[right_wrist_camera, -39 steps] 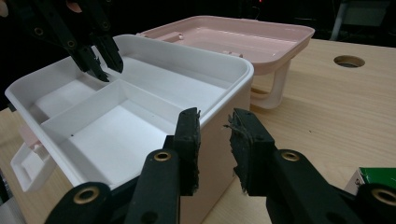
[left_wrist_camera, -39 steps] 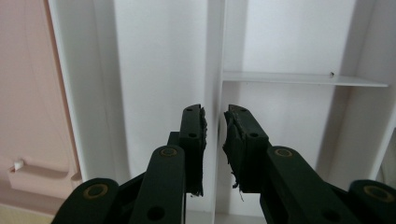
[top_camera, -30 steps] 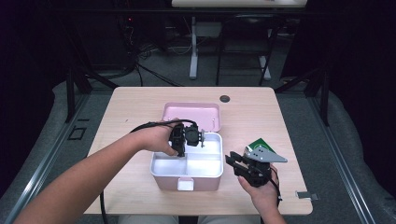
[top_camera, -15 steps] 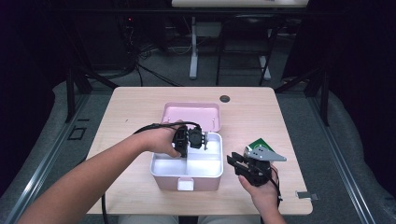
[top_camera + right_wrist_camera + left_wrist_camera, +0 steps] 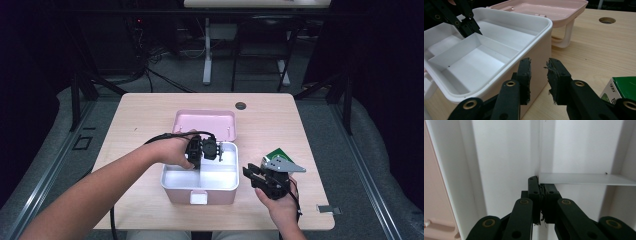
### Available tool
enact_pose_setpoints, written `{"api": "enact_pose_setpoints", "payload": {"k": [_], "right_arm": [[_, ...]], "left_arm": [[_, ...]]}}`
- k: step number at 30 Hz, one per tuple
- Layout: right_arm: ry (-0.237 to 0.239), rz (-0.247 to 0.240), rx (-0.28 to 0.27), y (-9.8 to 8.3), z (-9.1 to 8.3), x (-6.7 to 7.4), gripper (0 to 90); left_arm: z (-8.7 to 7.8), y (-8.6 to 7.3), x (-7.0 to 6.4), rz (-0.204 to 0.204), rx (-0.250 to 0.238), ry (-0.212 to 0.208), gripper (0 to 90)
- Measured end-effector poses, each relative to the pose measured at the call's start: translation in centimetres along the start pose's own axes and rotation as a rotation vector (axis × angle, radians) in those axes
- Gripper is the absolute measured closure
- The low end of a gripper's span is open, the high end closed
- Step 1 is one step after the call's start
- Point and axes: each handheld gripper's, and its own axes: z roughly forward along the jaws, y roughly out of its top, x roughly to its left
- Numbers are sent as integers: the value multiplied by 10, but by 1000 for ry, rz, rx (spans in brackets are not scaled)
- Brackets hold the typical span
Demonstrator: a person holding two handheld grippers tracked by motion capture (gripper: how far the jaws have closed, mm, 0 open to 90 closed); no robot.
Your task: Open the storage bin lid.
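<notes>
A white storage box (image 5: 220,189) stands open on the table, its pink lid (image 5: 204,122) hinged back behind it. Inside sits a white inner tray (image 5: 456,51) with thin walls. My left gripper (image 5: 218,152) reaches down into the box. Its jaws have just been closing and now pinch the tray's thin wall (image 5: 584,179) at its corner. From the right gripper view the left gripper (image 5: 472,28) sits on that same corner. My right gripper (image 5: 538,67) hovers by the box's right side with a gap between its pads, holding nothing.
A small green carton (image 5: 276,153) lies on the table just behind my right gripper (image 5: 250,172). A round cable hole (image 5: 241,106) sits near the table's far edge. Bare wood lies to the left of the box.
Both hands have stayed where they were. The left gripper's jaws have drawn together on the tray wall.
</notes>
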Motion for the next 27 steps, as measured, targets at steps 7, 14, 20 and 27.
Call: {"api": "enact_pose_setpoints", "payload": {"k": [7,14,20,27], "right_arm": [[3,2,1,-1,1,0,716],[2,8,-1,-1,1,-1,716],[1,7,2,-1,1,-1,716],[0,14,1,-2,1,-2,716]], "left_arm": [[0,0,1,-4,-1,-9,874],[-1,-1,1,-11,-6,-11,878],[-2,-1,1,-11,-5,-9,880],[-4,-3,0,-12,-16,-2,884]]}}
